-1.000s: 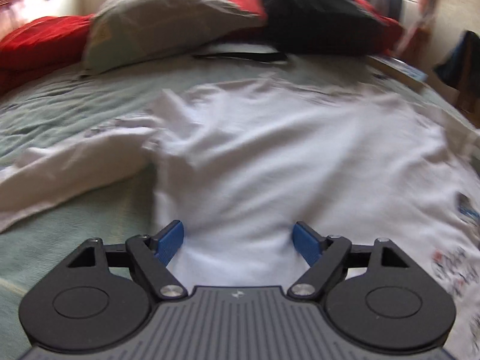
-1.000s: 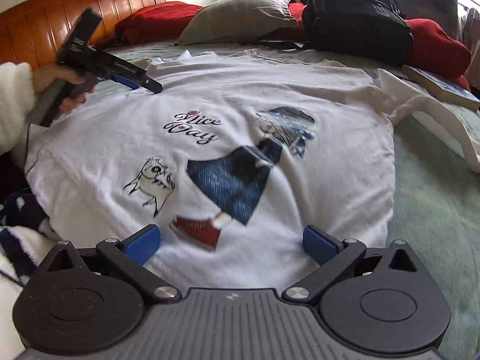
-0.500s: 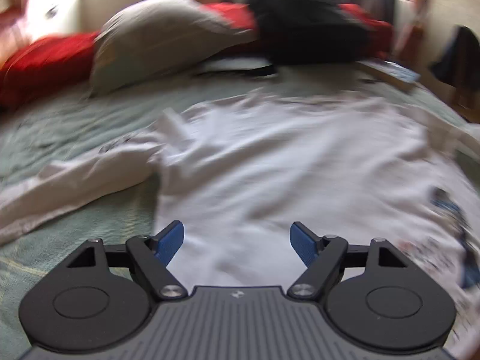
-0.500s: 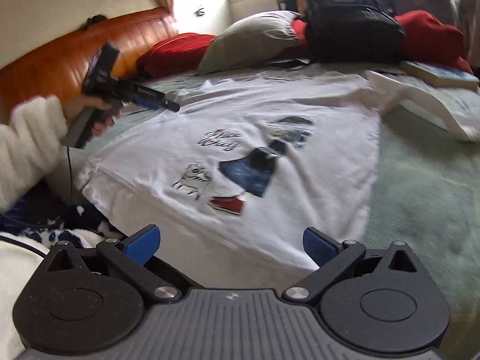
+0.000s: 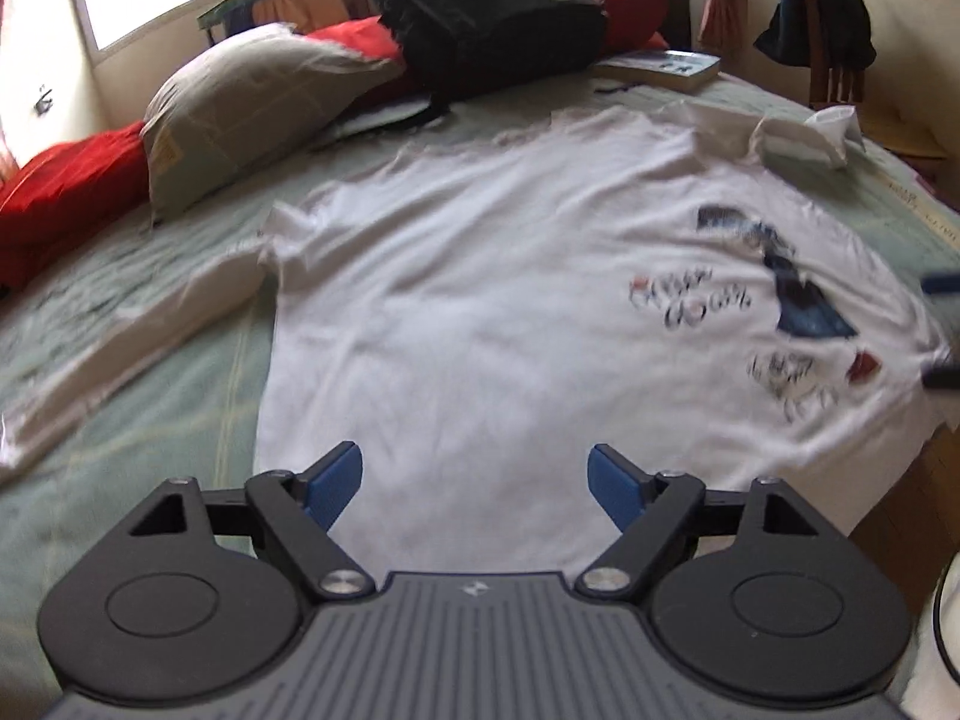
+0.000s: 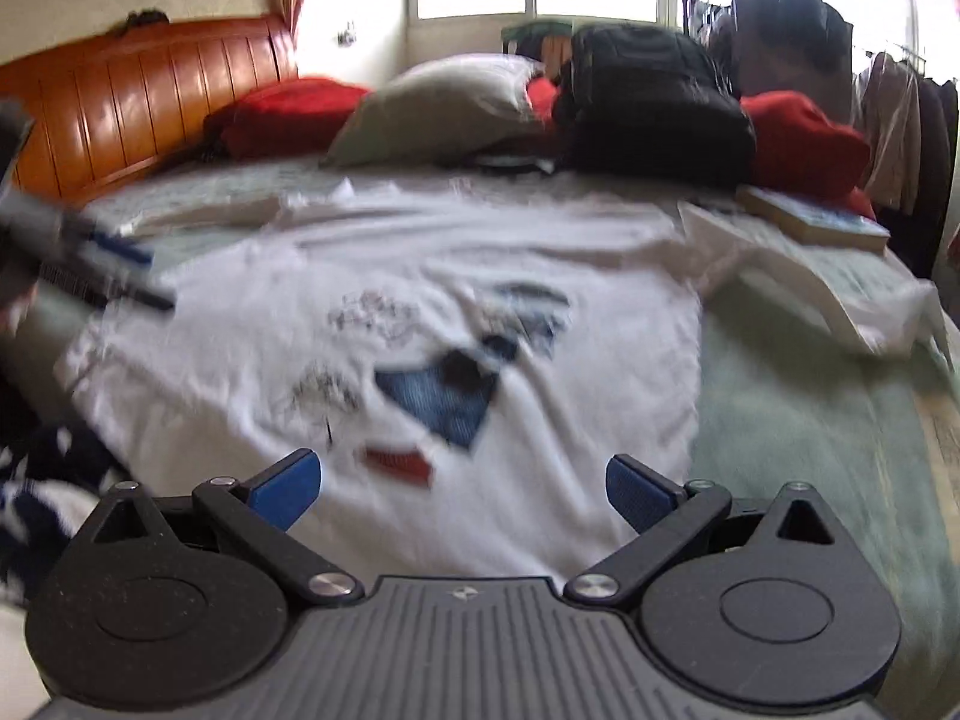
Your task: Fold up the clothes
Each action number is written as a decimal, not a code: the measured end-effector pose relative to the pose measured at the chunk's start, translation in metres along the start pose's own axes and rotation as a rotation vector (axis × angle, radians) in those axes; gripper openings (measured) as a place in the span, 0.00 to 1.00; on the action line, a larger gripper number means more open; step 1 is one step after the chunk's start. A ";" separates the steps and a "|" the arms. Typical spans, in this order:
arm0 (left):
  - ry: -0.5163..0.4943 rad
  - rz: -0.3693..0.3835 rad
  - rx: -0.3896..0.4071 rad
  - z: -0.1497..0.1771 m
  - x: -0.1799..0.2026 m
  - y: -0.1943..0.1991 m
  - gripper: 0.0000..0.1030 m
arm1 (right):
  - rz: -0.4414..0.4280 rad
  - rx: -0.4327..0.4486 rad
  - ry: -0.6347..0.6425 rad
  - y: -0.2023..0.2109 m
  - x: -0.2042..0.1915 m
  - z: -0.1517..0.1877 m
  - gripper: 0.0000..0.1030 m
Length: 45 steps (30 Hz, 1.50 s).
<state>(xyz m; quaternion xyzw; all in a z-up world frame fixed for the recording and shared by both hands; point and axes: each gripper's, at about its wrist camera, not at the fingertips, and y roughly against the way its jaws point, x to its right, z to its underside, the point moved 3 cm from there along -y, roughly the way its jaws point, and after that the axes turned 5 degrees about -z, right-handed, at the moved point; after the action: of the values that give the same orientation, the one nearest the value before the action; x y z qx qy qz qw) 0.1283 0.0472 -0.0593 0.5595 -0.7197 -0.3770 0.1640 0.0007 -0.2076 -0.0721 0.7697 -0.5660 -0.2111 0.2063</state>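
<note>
Right now I have both claws spread wide and holding nothing. The white shirt [image 5: 480,300] lies spread flat, print side up, on the green bedspread [image 5: 150,420], collar toward the pillows and hem toward me. Its long axis runs away from both claws, from the hem at my end up to the gray pillow [image 5: 240,102] and black backpack [image 5: 486,12].

My left claw [image 5: 476,483] sits over the hem on the shirt's left side, with the left sleeve [image 5: 120,348] stretched out across the bedspread off to its left. My right claw [image 6: 463,489] hangs over the hem below the printed picture [image 6: 444,396], and the right sleeve [image 6: 810,288] trails off to its right, near a book [image 6: 810,219].

So each sleeve lies outboard of the claw on its own side, and I judge the left claw nearer the left sleeve, the right claw nearer the right one. No fold shows in the body of the shirt. The pictures are blurred, so I can't tell exactly how close either claw is to the cloth.
</note>
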 end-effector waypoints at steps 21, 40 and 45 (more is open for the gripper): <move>0.190 0.001 0.051 0.022 -0.004 0.002 0.86 | -0.058 0.051 -0.024 -0.071 -0.021 -0.045 1.00; 0.296 -0.102 0.046 0.070 0.015 0.023 0.91 | -0.248 -0.129 -0.025 -0.063 -0.070 -0.021 1.00; 0.330 -0.081 0.027 0.080 0.011 0.032 0.91 | -0.303 -0.245 -0.017 -0.065 -0.078 -0.008 1.00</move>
<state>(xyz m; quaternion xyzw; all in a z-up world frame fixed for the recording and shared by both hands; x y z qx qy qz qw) 0.0502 0.0682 -0.0915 0.6447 -0.6647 -0.2764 0.2570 0.0347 -0.1148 -0.0945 0.8135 -0.4153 -0.3136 0.2596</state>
